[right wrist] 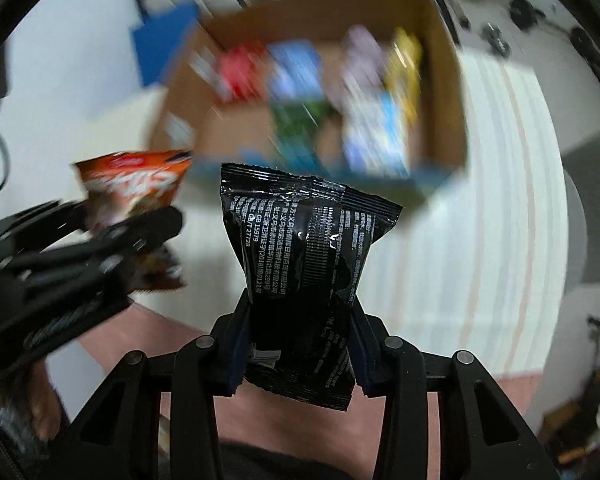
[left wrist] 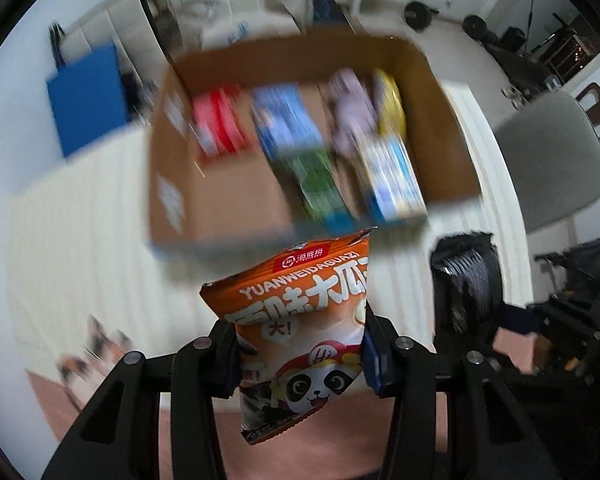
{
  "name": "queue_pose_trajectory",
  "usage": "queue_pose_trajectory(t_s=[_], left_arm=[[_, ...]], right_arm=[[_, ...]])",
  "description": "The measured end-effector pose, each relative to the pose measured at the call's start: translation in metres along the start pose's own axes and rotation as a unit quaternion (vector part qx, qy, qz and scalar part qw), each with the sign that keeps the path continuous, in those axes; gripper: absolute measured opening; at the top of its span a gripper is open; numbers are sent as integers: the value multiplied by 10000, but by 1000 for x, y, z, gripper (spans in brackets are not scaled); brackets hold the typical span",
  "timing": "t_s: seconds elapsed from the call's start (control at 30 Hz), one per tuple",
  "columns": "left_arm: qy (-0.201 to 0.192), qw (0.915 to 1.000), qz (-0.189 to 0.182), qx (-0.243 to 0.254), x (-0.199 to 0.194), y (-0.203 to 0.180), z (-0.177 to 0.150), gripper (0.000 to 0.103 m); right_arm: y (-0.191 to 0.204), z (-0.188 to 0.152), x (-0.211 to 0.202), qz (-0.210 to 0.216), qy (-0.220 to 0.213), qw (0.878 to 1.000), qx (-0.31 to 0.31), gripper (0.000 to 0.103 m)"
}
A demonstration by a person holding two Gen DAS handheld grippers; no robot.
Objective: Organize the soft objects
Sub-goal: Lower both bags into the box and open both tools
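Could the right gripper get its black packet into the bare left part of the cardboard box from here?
Probably yes. The right gripper is shut on the black packet, the cardboard box is open-topped ahead, and its bare left floor looks unobstructed. The left gripper sits off to the side.

Two fisheye views are provided, each mounted behind a handheld gripper and directed forward along its fingers, steeply downward. In the left wrist view, the left gripper point(left wrist: 300, 354) fills the lower frame at close range; the cardboard box point(left wrist: 168, 168) on the white striped surface point(left wrist: 80, 240) is seen beyond, blurred. The right wrist view is framed likewise behind the right gripper point(right wrist: 300, 344). The box and surface are shared by both views. The left gripper also appears at the right view's left edge.
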State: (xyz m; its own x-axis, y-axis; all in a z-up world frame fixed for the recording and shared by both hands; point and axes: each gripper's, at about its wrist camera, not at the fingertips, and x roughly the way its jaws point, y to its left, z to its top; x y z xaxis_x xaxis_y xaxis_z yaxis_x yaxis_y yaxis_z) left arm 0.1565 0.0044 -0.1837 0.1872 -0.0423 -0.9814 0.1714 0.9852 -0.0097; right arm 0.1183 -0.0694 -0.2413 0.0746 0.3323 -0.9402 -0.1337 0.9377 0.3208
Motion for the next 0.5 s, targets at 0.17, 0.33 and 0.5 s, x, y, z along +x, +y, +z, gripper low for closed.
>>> queue_pose_trajectory(t_s=[0.17,0.33,0.5], left_arm=[[135,9992,375,65,7,40,71,43],[828,9955,454,84,52,67,124,43],[1348,9902,371,-72,94,83,154,43]], right_arm=[[6,73,-6,343,-216,9991,106,44],[-6,125,30,723,142,9956,572,44],[-14,151,78,893,458,9900,986,44]])
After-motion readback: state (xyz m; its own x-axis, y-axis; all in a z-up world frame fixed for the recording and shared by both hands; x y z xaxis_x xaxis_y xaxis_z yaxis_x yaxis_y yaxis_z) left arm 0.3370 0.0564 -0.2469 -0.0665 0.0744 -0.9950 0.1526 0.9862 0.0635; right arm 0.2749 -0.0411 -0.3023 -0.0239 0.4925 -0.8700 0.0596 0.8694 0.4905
